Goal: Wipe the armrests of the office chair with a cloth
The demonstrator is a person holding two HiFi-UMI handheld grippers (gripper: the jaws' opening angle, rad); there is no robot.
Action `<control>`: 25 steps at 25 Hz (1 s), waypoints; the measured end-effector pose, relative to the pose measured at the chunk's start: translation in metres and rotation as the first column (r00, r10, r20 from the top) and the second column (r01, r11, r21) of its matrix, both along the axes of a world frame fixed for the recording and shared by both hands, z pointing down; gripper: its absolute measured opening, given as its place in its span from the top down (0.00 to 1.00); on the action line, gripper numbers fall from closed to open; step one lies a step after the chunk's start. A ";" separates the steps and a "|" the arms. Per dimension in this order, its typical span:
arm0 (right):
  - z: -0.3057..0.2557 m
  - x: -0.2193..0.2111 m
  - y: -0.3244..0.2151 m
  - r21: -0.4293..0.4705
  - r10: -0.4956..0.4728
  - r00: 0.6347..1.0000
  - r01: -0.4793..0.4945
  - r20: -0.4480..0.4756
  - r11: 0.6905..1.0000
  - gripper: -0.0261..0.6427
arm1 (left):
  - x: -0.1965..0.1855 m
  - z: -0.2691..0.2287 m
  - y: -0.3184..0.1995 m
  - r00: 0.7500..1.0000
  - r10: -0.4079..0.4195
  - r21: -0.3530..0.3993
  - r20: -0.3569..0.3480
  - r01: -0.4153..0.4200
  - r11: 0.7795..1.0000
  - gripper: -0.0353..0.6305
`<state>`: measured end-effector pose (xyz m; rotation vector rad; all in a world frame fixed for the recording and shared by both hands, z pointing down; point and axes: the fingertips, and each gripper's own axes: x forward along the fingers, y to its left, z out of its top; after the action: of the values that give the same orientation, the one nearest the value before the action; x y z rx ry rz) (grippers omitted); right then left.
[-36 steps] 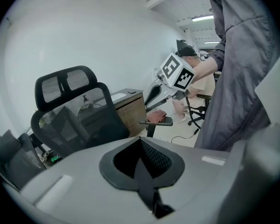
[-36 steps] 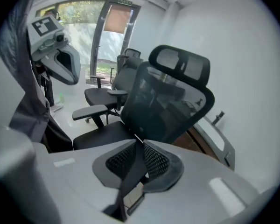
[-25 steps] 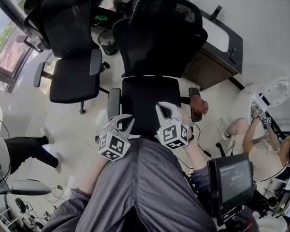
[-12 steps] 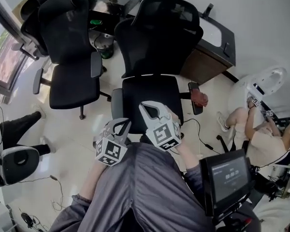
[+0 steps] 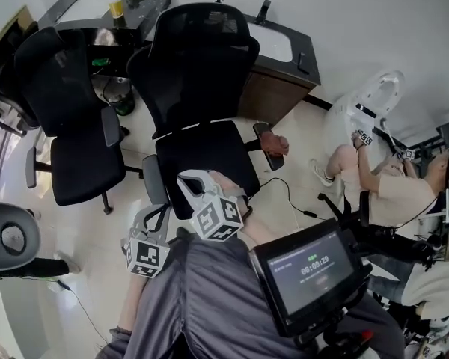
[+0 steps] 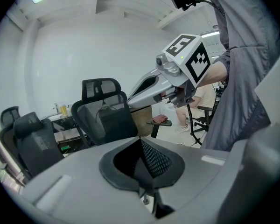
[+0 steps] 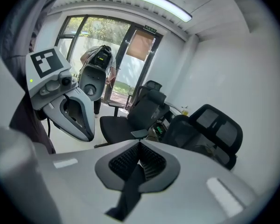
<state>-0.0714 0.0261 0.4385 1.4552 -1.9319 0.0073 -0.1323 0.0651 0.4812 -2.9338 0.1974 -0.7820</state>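
The cloth (image 5: 275, 142), reddish and bunched, lies on the armrest (image 5: 274, 161) at the 3 o'clock side of the black office chair's (image 5: 202, 73) seat. Both tools hover at the seat's 6 o'clock edge, apart from the cloth. The left tool (image 6: 141, 143) is clenched on nothing, and the right tool (image 7: 140, 146) is clenched and empty too.

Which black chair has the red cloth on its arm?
The middle chair, right in front of the person: a reddish cloth lies on one armrest. The chair at the left has bare armrests.
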 end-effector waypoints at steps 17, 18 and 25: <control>0.013 0.012 0.009 -0.046 0.042 0.993 -0.048 -0.112 0.998 0.96 | 0.003 0.005 0.001 0.999 0.046 -0.012 -0.002 -0.046 0.999 0.92; 0.013 0.012 0.009 -0.046 0.045 0.993 -0.050 -0.114 0.998 0.96 | 0.003 0.005 0.001 0.999 0.049 -0.013 -0.002 -0.049 0.999 0.92; 0.014 0.018 0.012 -0.050 0.056 0.990 -0.063 -0.128 0.997 0.96 | 0.007 0.007 0.002 0.998 0.059 -0.012 -0.004 -0.059 0.998 0.92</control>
<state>-0.0533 0.0382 0.4525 1.4421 -1.7733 -0.0049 -0.1257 0.0674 0.4882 -2.9380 0.1056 -0.7718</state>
